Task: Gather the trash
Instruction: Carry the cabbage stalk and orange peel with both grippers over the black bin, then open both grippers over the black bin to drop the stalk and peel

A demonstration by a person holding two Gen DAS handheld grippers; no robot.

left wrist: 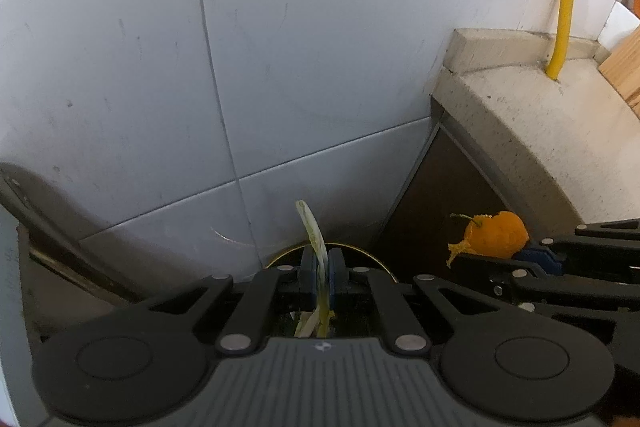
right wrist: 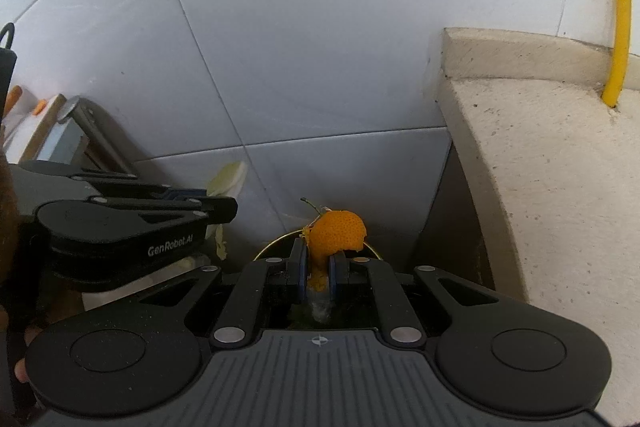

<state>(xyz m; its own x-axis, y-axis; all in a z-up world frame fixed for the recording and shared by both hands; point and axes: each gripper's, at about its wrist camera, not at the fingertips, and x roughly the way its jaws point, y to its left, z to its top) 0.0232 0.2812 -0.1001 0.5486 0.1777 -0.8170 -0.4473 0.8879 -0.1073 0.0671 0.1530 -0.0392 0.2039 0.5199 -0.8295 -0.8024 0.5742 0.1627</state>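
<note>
Right wrist view: right gripper [right wrist: 319,269] clamps orange peel [right wrist: 338,229], left gripper [left wrist: 320,279] pinches a pale leaf scrap [left wrist: 314,231]; both hang directly above the bin rim [right wrist: 276,242].

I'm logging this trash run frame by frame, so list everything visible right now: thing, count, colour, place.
orange peel: one, orange, pinched in the right gripper, above the bin rim.
vegetable scrap: one, pale yellow-green, pinched in the left gripper.
bin rim: one, yellowish round edge, below both grippers.
tiled wall: white, behind.
stone counter: one, beige, right.
pipe: one, yellow, upright at the counter's back.
left gripper: black, fingers shut on the scrap.
right gripper: black, fingers shut on the peel.
</note>
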